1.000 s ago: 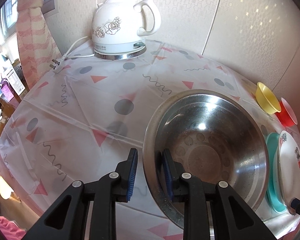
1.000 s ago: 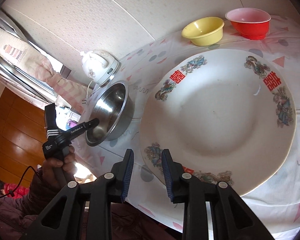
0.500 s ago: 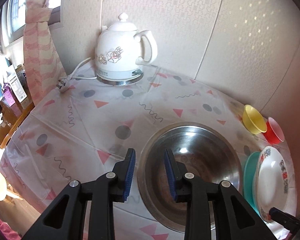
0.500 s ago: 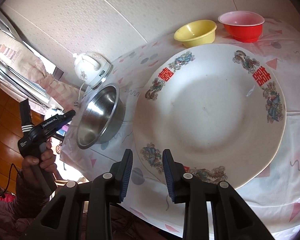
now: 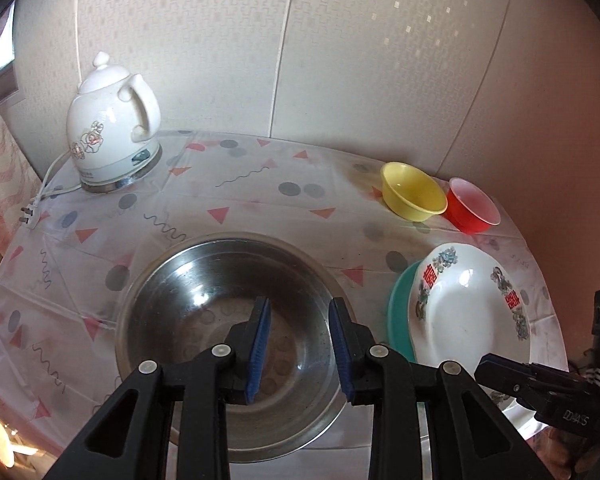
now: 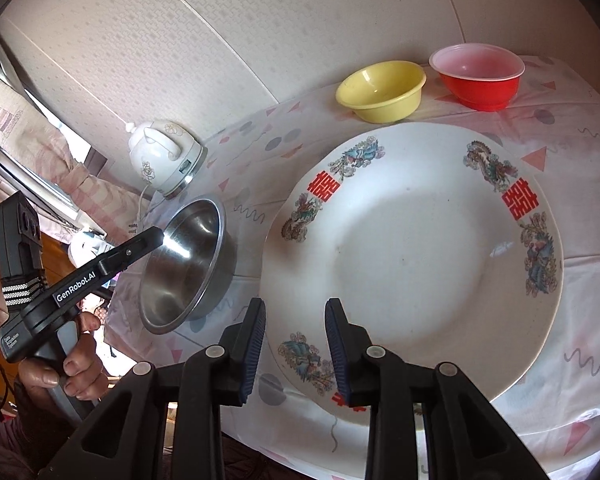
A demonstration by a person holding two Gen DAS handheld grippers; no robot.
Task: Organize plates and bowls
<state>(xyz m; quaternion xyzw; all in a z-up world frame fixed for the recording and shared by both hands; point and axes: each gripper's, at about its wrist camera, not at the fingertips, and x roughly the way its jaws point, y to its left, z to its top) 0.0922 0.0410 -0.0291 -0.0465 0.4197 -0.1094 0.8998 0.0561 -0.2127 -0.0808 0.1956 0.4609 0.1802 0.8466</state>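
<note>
- Between the blue pads of the left tool (image 5: 298, 346) nothing is caught: its jaws stand narrowly apart and hover over the steel bowl (image 5: 204, 304), whose near rim lies below and in front of them.
- Just so the right tool (image 6: 294, 350): a narrow gap, empty, poised above the near rim of the white plate (image 6: 412, 256) without touching it.
- That white plate, painted with red characters and birds, rests on a teal plate (image 5: 398, 300), of which only a crescent shows on the side toward the steel bowl.
- Steel bowl and plates sit side by side at the front of the desk (image 5: 260, 200), close but apart.
- Farther back, against the wall, a yellow bowl (image 5: 414, 192) and a red bowl (image 5: 474, 204) stand just beside each other.
- At the far left corner is a white kettle (image 5: 112, 128) with its plug lying loose on the cloth.
- By my reading the sorting is at an early stage: the plates are stacked, the three bowls are not nested.
- Next, I judge, each tool must drop onto a rim, one pad inside and one outside, and close; the thin, slick steel edge could slip if pinched too shallowly.
</note>
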